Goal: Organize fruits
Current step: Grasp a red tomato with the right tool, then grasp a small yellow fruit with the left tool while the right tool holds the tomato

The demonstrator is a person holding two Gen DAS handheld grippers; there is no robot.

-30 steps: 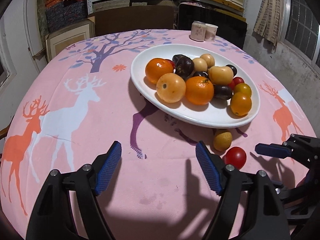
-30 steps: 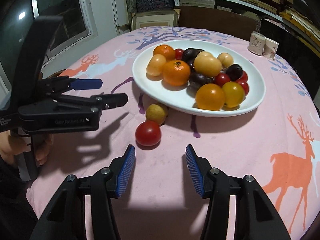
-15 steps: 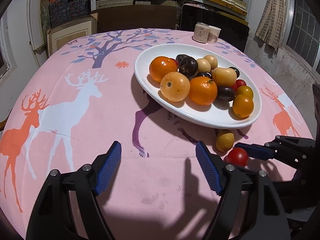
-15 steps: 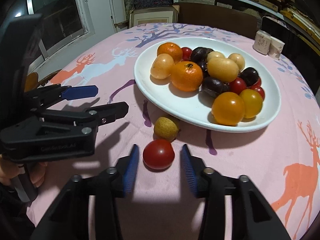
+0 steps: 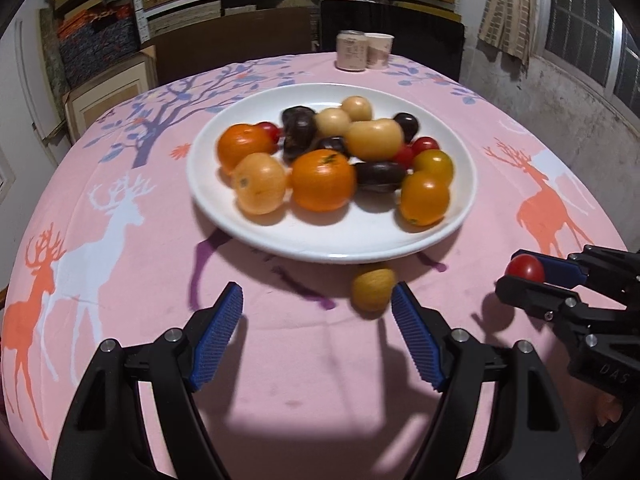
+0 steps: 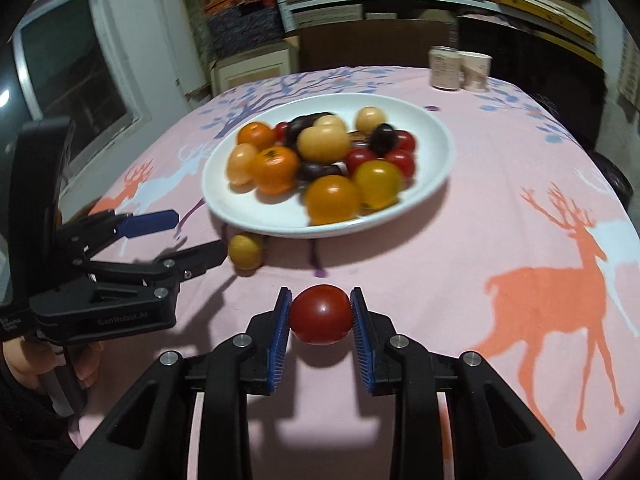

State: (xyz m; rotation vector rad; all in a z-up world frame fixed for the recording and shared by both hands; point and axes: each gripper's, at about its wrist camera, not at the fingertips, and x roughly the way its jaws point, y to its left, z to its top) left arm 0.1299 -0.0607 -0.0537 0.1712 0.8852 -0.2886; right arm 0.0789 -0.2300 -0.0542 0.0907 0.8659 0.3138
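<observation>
A white plate [image 5: 332,246] [image 6: 432,136] heaped with oranges, yellow, red and dark fruits sits mid-table. My right gripper [image 6: 320,316] [image 5: 524,274] is shut on a red tomato [image 6: 320,314] [image 5: 525,267], held just above the pink cloth. A small yellow-brown fruit [image 5: 373,290] [image 6: 245,251] lies on the cloth by the plate's near rim. My left gripper [image 5: 316,316] [image 6: 188,236] stands open; the yellow-brown fruit lies just beyond its right fingertip, untouched.
A tin and a paper cup [image 5: 364,51] [image 6: 460,68] stand at the table's far edge. Shelves, boxes and a dark chair back line the wall behind. A hand [image 6: 28,364] holds the left gripper's handle at the left.
My right gripper closed on the red tomato and lifted it off the cloth. My left gripper shifted right, bringing the yellow-brown fruit close to its right finger.
</observation>
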